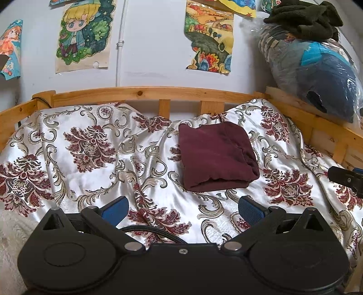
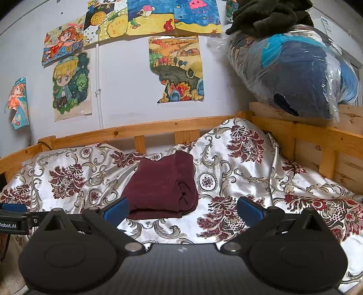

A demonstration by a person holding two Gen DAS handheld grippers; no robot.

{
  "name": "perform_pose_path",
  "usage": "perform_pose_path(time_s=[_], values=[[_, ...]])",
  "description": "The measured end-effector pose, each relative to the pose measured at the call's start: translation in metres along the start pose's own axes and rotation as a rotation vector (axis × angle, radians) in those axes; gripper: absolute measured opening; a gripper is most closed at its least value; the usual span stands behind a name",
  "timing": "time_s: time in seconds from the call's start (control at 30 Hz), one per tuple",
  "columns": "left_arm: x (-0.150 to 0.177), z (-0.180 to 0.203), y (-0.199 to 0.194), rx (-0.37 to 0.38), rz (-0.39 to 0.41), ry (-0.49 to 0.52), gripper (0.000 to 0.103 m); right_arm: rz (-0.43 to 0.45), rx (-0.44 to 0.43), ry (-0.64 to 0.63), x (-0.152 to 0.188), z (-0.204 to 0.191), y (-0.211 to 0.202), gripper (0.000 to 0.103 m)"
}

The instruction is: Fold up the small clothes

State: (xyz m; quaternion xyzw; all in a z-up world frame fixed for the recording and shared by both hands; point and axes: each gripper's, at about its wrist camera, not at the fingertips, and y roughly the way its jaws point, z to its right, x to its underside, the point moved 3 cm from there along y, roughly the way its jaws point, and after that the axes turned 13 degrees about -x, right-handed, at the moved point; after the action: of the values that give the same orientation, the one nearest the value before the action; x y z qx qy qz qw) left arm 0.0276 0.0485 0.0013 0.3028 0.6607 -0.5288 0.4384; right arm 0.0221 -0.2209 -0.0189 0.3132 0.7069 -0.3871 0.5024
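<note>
A dark maroon garment lies folded into a compact rectangle on the floral satin bedspread. It also shows in the right wrist view. My left gripper is open and empty, a short way in front of the garment. My right gripper is open and empty, with its left fingertip just beside the garment's near left corner. The right gripper's edge shows at the far right of the left wrist view.
A wooden bed rail runs along the back and right side. A plastic bag of clothes with a dark fleece item on top sits on the right rail. Drawings hang on the wall.
</note>
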Motion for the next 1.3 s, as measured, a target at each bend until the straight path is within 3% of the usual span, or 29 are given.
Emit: perform_pose_path(time_s=[0.3,1.3], values=[[-0.0005,0.0001,-0.0024,-0.034,0.013,0.018,0.102,-0.001,0.001,-0.004,0.0003,0.0009,0.0,0.103],[-0.0006,0.0006,-0.0028,-0.032,0.017,0.02,0.102,-0.007,0.001,-0.014,0.0024,0.0009,0.001,0.103]])
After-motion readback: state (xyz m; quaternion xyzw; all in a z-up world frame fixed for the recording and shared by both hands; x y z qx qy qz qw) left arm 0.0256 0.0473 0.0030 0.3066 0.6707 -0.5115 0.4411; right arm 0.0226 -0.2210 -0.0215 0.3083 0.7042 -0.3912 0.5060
